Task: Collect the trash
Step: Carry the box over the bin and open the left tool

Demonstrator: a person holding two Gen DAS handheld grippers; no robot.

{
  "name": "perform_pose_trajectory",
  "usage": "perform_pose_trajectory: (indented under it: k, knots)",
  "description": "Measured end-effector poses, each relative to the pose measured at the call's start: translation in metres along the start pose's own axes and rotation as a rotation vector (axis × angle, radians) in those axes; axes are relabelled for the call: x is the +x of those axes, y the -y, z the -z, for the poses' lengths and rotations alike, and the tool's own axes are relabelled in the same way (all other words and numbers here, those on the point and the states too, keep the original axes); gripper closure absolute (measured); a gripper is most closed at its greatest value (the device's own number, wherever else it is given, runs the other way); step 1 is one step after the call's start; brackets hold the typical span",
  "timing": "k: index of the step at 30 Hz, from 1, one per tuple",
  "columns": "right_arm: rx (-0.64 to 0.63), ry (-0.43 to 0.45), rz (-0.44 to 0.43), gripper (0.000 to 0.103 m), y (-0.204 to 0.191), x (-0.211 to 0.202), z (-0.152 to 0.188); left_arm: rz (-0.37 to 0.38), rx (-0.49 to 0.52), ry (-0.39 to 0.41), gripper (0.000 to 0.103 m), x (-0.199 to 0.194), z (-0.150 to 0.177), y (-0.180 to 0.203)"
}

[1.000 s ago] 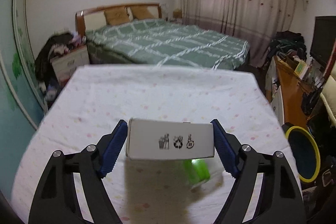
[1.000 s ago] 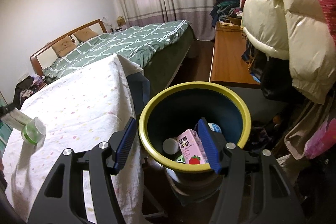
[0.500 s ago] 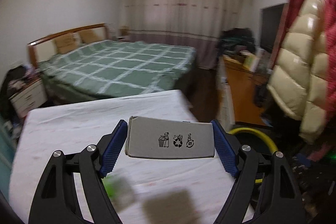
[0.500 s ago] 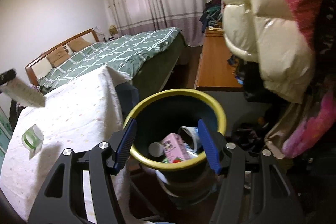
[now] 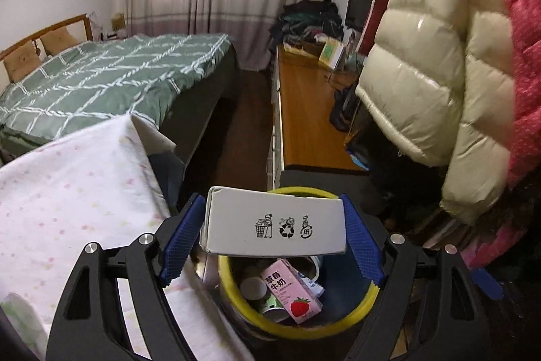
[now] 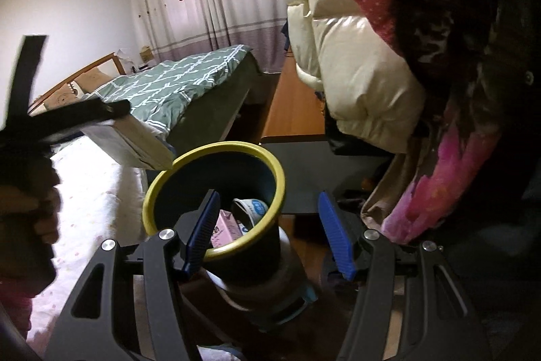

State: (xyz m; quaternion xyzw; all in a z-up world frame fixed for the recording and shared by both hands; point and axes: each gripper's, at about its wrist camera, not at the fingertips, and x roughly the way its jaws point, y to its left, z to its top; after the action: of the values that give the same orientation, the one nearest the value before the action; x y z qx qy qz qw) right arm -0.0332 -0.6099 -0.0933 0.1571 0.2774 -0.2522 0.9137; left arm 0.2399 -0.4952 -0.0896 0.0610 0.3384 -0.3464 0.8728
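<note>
My left gripper [image 5: 274,234], jaws just opening, had the white box [image 5: 274,225] between its pads over the yellow-rimmed bin [image 5: 297,330]; right gripper [image 6: 267,232] gaped empty.

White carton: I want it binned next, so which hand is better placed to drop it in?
Left. Its gripper has the white carton between its fingers over the yellow-rimmed bin, jaws just opening. The right gripper is empty.
</note>
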Motion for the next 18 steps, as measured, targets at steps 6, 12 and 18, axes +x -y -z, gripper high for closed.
perform_pose_trajectory:
  k: [6,12,18]
  knots:
    - [-0.01,-0.01,0.008,0.045,-0.003,0.008,-0.001,-0.04,-0.022,0.02,0.007,-0.013,0.006,-0.017]
    - [-0.056,-0.015,-0.074,0.045,-0.039,0.011,-0.002,-0.112,-0.049,0.103,0.006,-0.102,0.014,-0.074]
    - [-0.168,-0.03,-0.223,0.041,-0.116,0.017,-0.004,-0.282,-0.113,0.21,0.005,-0.207,0.042,-0.15]
